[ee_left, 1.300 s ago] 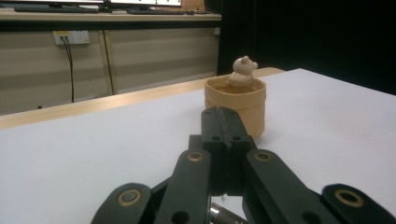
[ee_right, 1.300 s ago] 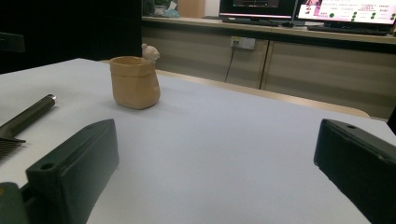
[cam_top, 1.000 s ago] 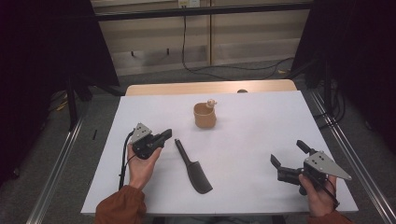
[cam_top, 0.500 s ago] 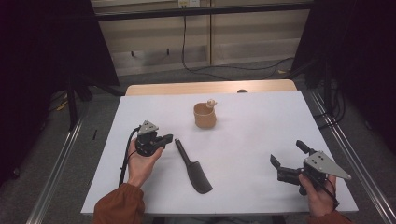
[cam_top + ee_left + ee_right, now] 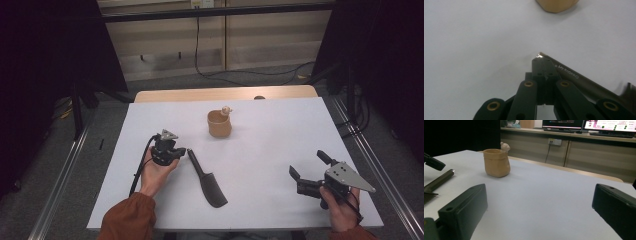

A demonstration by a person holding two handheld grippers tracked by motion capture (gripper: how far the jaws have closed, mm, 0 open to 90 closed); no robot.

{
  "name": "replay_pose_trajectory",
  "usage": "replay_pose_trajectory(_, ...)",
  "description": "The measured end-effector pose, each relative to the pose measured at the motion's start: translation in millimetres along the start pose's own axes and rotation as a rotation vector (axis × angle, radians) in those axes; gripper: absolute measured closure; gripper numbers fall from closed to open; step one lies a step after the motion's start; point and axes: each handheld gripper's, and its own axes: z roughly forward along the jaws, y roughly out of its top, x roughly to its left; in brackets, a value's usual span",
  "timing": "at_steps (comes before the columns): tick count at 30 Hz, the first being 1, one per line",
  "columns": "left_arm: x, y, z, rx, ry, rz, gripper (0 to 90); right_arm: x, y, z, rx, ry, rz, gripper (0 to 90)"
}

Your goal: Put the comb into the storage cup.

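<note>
A dark brush with a long handle lies on the white table, handle end pointing to the far left. My left gripper is shut, its tips down at the table just left of the handle's end, with nothing between the jaws. A tan cup with a small figure on its rim stands upright farther back. My right gripper hovers open near the front right, facing the cup and the brush handle; its jaws stand wide apart.
A wooden strip borders the table's far edge. Metal rails run along both sides on the floor. A cabinet with cables stands behind. Bare table surface lies between the brush and the right gripper.
My left gripper has tipped down and edged right, bringing its tips to the brush handle's end. The right gripper, the cup and the brush have stayed put.
</note>
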Motion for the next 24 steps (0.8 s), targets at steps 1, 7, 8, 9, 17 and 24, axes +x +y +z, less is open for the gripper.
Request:
replay_pose_trajectory(1, 0.6, -0.8, 1.9, 0.005, -0.002, -0.008, 90.0, 0.1, 0.0, -0.1, -0.001, -0.001, -0.001, 0.0)
replay_pose_trajectory(7, 3.0, -2.4, 9.6, 0.012, 0.003, -0.031, 90.0, 0.6, -0.1, 0.0, -0.003, 0.002, -0.004, 0.0)
replay_pose_trajectory(8, 3.6, -2.3, 10.1, 0.018, 0.004, -0.026, 90.0, 0.6, -0.1, 0.0, -0.003, 0.002, -0.004, 0.0)
replay_pose_trajectory(9, 3.7, -2.4, 10.6, 0.017, 0.002, -0.029, 90.0, 0.6, -0.2, 0.0, -0.001, 0.003, -0.002, 0.0)
replay_pose_trajectory(17, 2.9, -1.5, 15.6, 0.027, 0.001, -0.027, 90.0, 0.7, -0.6, 0.6, 0.004, 0.005, -0.008, 0.0)
replay_pose_trajectory(24, -1.5, 0.3, 19.6, 0.028, 0.0, -0.019, 90.0, 0.6, -0.5, 0.8, 0.001, 0.002, -0.005, 0.0)
